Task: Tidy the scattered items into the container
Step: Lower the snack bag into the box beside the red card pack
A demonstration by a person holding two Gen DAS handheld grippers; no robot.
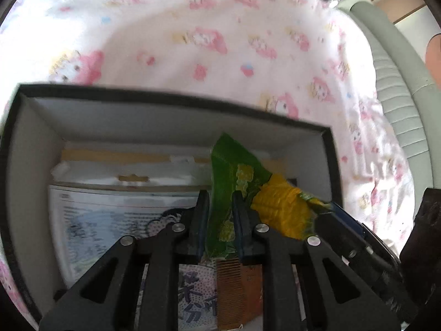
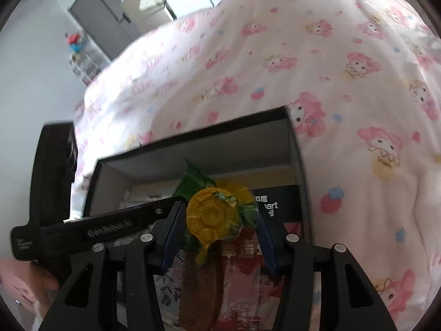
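Your left tool (image 1: pixel 220 212) pinches the green end of the wrapped candy (image 1: pixel 278 209) above the black box (image 1: pixel 176 102) on the bed; your right tool (image 2: pixel 217 226) brackets its yellow body, contact unclear. Crinkly, light, slippery: hold the wrapper twist.

this is a home bedroom. beyond both grippers spreads a bed covered by a white bedsheet (image 2: pixel 317 63) printed with pink cartoon characters. up and left of the right gripper stand a grey wardrobe (image 2: pixel 102 16) and a small shelf of toys (image 2: pixel 82 55) against a pale wall (image 2: pixel 30 82).
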